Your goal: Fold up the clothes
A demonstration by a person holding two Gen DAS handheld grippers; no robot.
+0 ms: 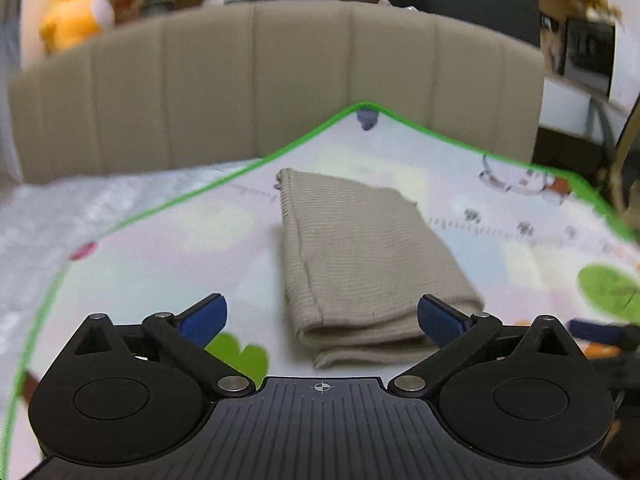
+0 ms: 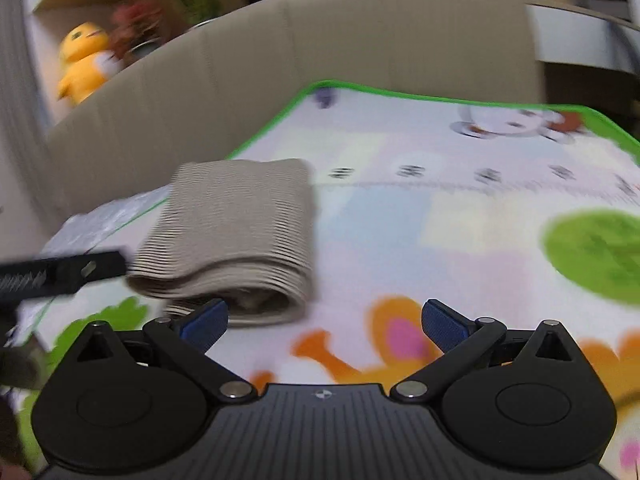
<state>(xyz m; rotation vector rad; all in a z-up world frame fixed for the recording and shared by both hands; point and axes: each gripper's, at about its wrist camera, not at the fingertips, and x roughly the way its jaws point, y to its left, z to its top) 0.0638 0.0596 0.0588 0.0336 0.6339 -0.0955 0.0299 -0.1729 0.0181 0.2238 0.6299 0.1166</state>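
The folded garment [image 1: 360,264] is a plain beige-taupe with fine ribbed lines across it. It lies on a play mat [image 1: 160,264] of pale white ground, edged in bright green and printed with pastel blocks of blue, yellow and pink, green round blobs, and orange cartoon shapes with a pink patch nearer than the garment. Beyond the garment the headboard [image 1: 256,88] is tan with vertical seams. Above it sits a yellow plush toy [image 1: 76,4]. The left tongs [image 1: 322,318] and right tongs [image 2: 324,320] are black with dark blue pads.
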